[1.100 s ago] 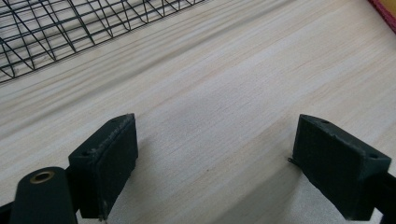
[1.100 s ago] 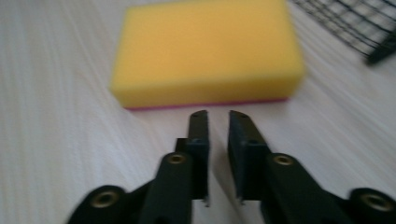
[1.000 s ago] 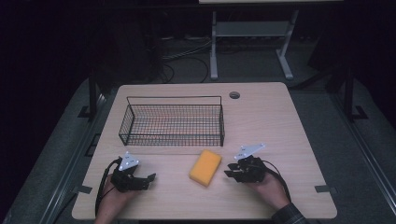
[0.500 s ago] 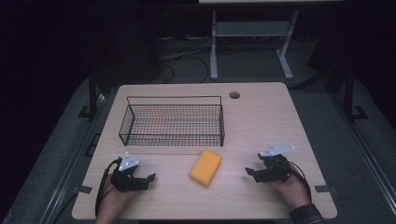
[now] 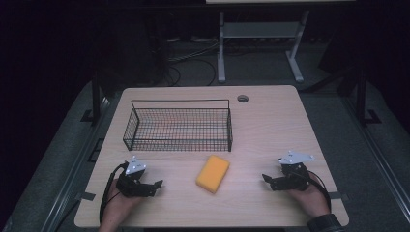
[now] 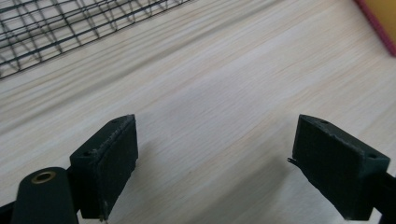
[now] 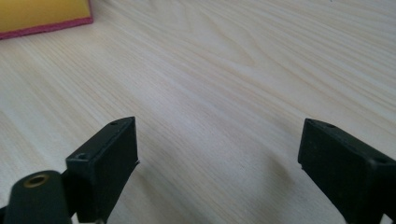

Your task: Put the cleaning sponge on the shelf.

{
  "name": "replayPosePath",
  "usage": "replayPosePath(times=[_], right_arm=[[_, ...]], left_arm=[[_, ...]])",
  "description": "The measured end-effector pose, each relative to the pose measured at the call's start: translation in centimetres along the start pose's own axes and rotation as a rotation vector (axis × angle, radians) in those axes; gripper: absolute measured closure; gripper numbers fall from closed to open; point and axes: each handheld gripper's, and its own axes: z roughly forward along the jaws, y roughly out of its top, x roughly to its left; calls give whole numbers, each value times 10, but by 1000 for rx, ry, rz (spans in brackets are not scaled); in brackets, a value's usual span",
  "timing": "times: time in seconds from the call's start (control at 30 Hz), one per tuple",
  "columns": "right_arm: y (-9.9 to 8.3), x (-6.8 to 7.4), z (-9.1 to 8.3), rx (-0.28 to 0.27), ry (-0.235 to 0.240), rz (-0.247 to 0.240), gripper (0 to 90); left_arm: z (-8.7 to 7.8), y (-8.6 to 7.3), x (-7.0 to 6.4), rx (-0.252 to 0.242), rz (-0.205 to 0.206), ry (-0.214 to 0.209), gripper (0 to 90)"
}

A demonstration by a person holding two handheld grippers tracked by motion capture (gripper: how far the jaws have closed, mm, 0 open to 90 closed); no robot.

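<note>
A yellow sponge (image 5: 213, 173) with a dark red underside lies flat on the wooden table (image 5: 270, 125), near the front and in the middle. Its corner shows in the left gripper view (image 6: 380, 16) and in the right gripper view (image 7: 42, 16). My left gripper (image 5: 155, 185) rests on the table to the sponge's left, jaws wide open over bare wood (image 6: 212, 154). My right gripper (image 5: 267, 180) rests to the sponge's right, also open with nothing between its jaws (image 7: 217, 161). A black wire basket (image 5: 179, 126) stands behind the sponge, left of centre.
The basket's mesh (image 6: 70, 28) crosses the top of the left gripper view. A round cable hole (image 5: 242, 98) sits near the table's far edge. A white metal stand (image 5: 256, 43) and cables lie on the dark floor beyond the table.
My right gripper has drawn away from the sponge to the right and come to rest near the table's front right. The left gripper and the sponge have stayed put.
</note>
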Motion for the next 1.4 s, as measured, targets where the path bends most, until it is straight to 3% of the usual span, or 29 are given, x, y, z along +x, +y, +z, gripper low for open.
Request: replayPosePath(times=[0.23,0.67,1.4], right_arm=[[-4,-4,4,10,-22,-3,89],[-6,-9,7,16,6,57,54],[-6,-9,7,16,3,59,48]], left_arm=[[-1,18,-11,17,12,-42,137],[0,44,-27,55,18,-103,137],[14,89,-65,95,66,-187,139]])
